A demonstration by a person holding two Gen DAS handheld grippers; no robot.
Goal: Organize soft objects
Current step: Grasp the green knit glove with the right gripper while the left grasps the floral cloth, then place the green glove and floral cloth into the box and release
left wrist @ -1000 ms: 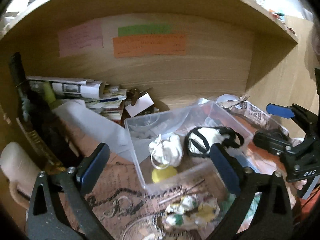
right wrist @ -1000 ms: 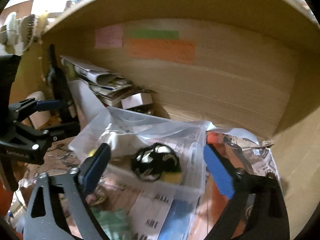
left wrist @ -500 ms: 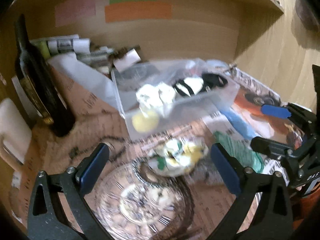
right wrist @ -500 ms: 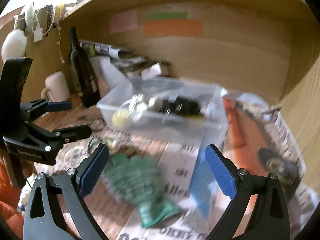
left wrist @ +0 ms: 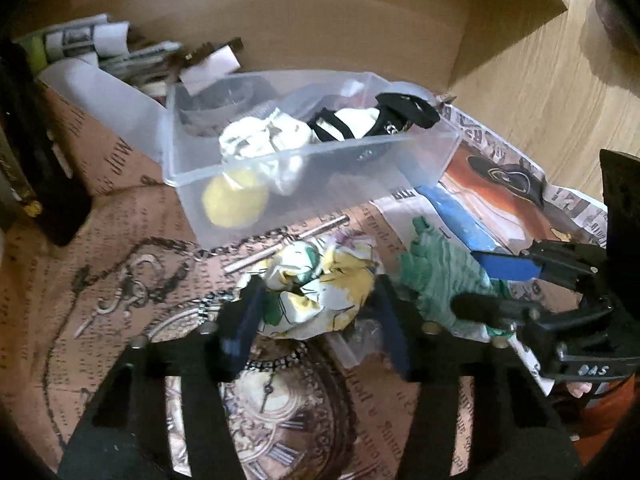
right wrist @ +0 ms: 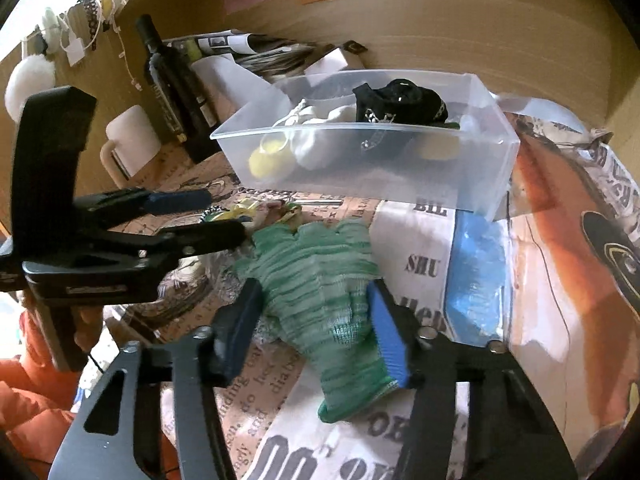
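Observation:
A crumpled white, yellow and green cloth lies on the patterned table in front of a clear plastic bin. My left gripper has its jaws partly closed around the cloth, one finger on each side. A green knitted glove lies to the right of the cloth. My right gripper has its jaws partly closed around the glove, pads at its sides. The bin holds a white cloth ball, a black and white item and a yellow ball.
A dark bottle and a white mug stand at the left. Rolled papers lie behind the bin. Newspaper and a blue sheet cover the table at right. A wooden wall stands behind. A metal rod lies by the bin.
Both grippers have dropped down and pulled back from the bin. The left jaws have narrowed around the cloth and the right jaws around the green glove.

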